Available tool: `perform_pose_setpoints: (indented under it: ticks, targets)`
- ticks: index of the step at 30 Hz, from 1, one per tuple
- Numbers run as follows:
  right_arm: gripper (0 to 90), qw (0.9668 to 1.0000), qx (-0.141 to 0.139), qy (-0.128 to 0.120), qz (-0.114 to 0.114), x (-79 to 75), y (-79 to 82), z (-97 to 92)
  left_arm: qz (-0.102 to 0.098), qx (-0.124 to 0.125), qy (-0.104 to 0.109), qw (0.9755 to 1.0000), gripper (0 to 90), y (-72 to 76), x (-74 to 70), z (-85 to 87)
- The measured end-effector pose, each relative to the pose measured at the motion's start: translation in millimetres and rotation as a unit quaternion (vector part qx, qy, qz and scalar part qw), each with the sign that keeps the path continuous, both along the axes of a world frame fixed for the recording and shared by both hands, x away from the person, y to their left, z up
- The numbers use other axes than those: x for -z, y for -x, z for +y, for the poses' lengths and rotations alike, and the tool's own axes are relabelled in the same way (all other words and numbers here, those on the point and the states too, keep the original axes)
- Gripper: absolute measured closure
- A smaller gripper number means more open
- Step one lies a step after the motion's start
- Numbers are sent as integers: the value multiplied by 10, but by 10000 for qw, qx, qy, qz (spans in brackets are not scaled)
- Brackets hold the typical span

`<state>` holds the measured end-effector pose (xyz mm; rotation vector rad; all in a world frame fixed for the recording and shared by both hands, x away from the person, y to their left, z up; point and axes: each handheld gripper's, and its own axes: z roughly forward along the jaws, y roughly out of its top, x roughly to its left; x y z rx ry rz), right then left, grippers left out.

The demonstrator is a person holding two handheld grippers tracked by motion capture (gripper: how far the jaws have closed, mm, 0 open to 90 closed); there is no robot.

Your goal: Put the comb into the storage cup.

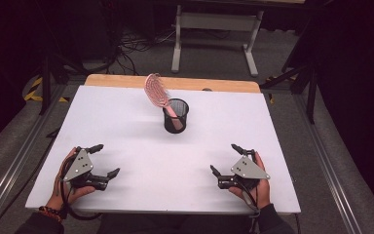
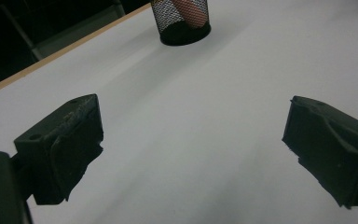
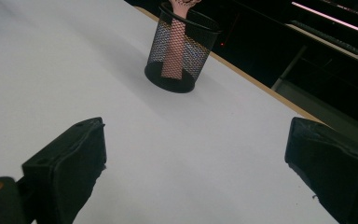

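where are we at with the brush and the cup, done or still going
Looks done: the pink hairbrush stands handle-down in the black mesh cup. Nothing is in hand: the left gripper and right gripper rest open near the table edge. Nothing visibly left.

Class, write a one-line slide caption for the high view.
Pink hairbrush leaning handle-down in a black mesh cup, both open grippers resting near the white table's front edge.
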<state>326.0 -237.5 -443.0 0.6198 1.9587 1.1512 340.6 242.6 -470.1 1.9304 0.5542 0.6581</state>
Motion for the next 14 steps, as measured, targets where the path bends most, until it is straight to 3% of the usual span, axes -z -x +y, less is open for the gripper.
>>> perform_pose_setpoints:
  ticks: [14]
  targets:
    - [66, 10000, 1, -2, 40, 6, -1, 4, 61, -65, 110, 9999, 59, -14, -11, 14]
